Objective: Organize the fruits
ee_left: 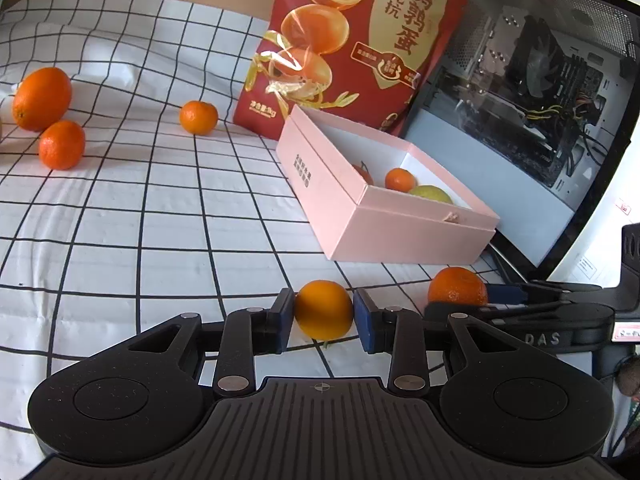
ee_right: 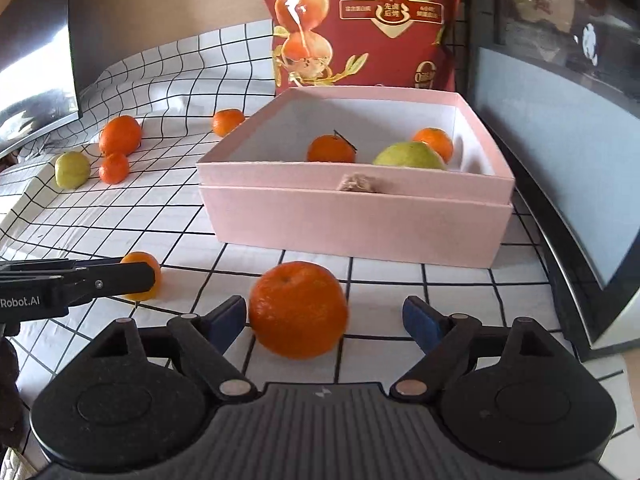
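Note:
My left gripper is shut on a small orange just above the checked cloth; it also shows in the right wrist view. My right gripper is open around a larger mandarin that touches the left pad; the right pad stands apart. This mandarin also shows in the left wrist view. The pink box lies just beyond and holds two mandarins and a green fruit.
Loose fruit lies on the cloth at far left: three oranges and a green one. A red snack bag stands behind the box. A computer case stands along the right.

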### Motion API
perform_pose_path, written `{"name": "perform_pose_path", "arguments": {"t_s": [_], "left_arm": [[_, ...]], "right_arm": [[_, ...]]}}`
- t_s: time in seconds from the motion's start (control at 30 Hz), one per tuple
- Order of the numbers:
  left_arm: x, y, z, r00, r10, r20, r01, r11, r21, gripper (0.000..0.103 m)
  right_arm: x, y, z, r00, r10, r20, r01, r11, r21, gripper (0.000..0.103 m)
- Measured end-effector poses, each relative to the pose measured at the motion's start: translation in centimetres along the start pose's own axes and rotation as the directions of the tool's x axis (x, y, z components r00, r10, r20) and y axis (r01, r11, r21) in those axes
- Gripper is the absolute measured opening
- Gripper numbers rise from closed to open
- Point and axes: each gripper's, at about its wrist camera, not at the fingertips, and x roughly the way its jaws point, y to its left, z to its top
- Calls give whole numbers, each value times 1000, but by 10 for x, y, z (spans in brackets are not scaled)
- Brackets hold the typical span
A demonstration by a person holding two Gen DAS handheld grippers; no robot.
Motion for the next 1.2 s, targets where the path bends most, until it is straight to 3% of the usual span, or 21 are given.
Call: {"name": "perform_pose_path", "arguments": {"t_s": [0.2, 0.43, 0.73, 1.03, 1.2], "left_arm": [[0, 4, 0, 1000, 11, 9, -11, 1000, -26, 37], [-2, -4, 1, 1000, 21, 14, -21, 1000, 0, 37], [-4, -32, -6, 999, 40, -9, -38, 990, 139, 37], [-3, -38, -13, 997, 79, 5, -79, 984, 158, 37], [-2, -35, -13, 997, 77, 6, -77, 987, 138, 37]], "right_arm": [[-9, 0, -8, 1000, -15, -11, 15, 999, -35, 86], [-13, 8, -1, 999, 33, 7, -32, 997, -69, 86], [-18, 7, 3, 999, -33, 26, 36, 993, -113, 86], [-33, -9, -22, 994, -107, 25, 109, 982, -152, 86], [-30, -20, -26, 1000, -12, 4, 12, 998, -62, 89]]}}
